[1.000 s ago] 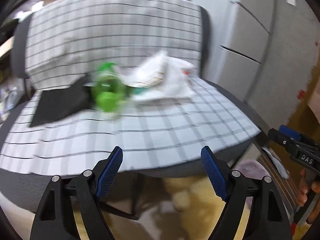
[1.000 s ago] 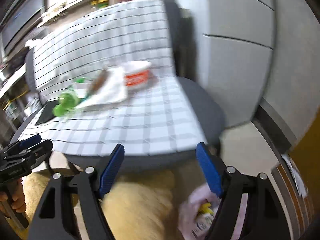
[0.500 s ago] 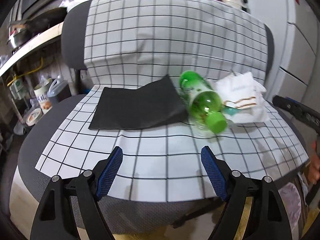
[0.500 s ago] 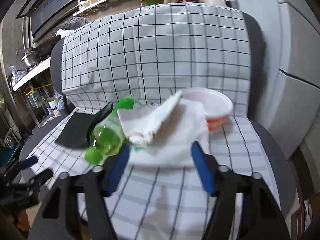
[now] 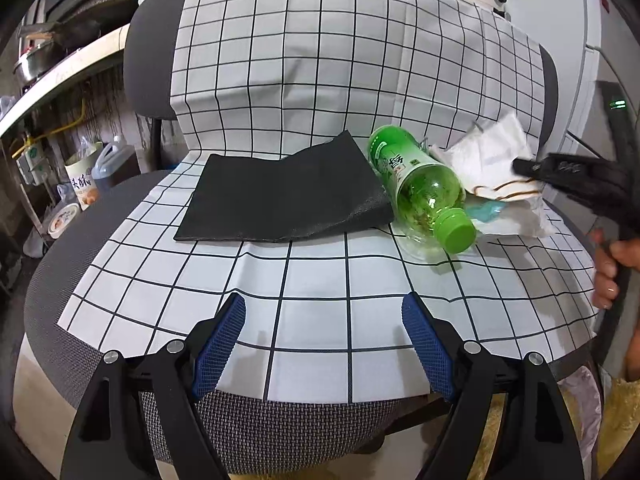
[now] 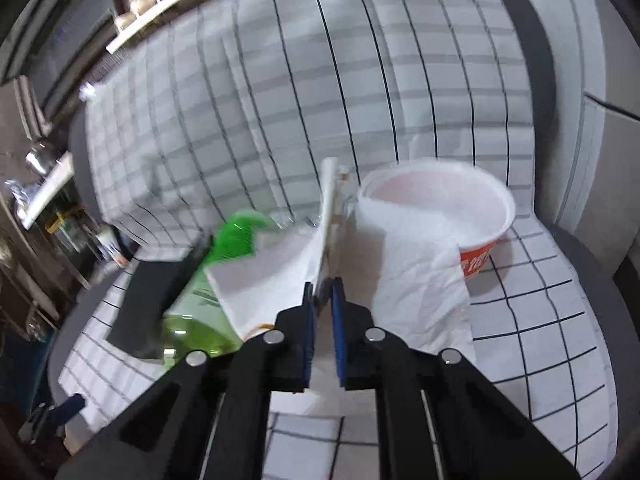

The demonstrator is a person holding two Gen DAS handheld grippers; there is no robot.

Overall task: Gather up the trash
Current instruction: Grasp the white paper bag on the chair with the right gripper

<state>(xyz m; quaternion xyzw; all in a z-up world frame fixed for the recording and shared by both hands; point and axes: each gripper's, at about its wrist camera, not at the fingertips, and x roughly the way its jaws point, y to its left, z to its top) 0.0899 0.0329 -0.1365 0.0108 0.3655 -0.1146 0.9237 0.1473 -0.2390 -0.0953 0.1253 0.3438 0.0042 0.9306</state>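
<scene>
A green plastic bottle lies on its side on the chair's checked cloth, cap toward me. A white paper wrapper lies to its right. My left gripper is open and empty over the seat's front. In the right wrist view my right gripper is shut on the wrapper's edge, with the bottle to its left and a white and red instant noodle cup behind. White tissue drapes from the cup.
A black mat lies on the seat left of the bottle. The chair back rises behind. Shelves with containers stand at left, a grey cabinet at right. A pink bag shows low right.
My right gripper moved in over the seat and closed on the white wrapper. My left gripper moved closer to the seat and stayed open.
</scene>
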